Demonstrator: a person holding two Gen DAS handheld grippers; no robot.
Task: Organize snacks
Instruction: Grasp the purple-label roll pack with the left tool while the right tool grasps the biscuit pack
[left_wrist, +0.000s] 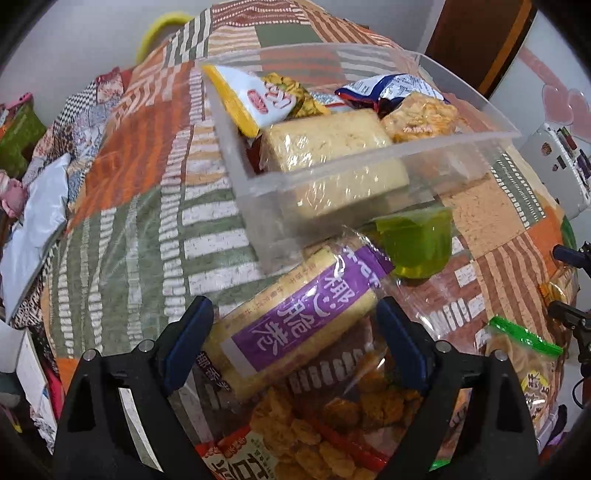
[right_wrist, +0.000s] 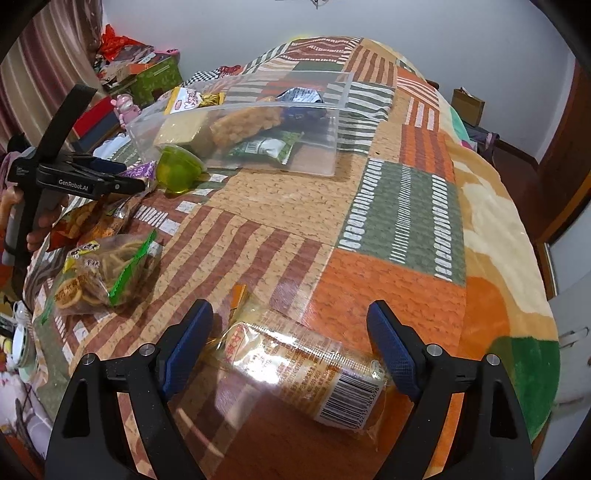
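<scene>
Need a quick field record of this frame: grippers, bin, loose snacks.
left gripper: open, around purple-label pack
right gripper: open, around barcode pack
clear bin: on patterned cloth, already holds several snacks
green jelly cup: outside bin, near its front wall
green-seal bag: loose on cloth

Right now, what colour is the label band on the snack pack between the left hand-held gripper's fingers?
Purple with white lettering, on the snack pack; clearest in the left wrist view.
</scene>
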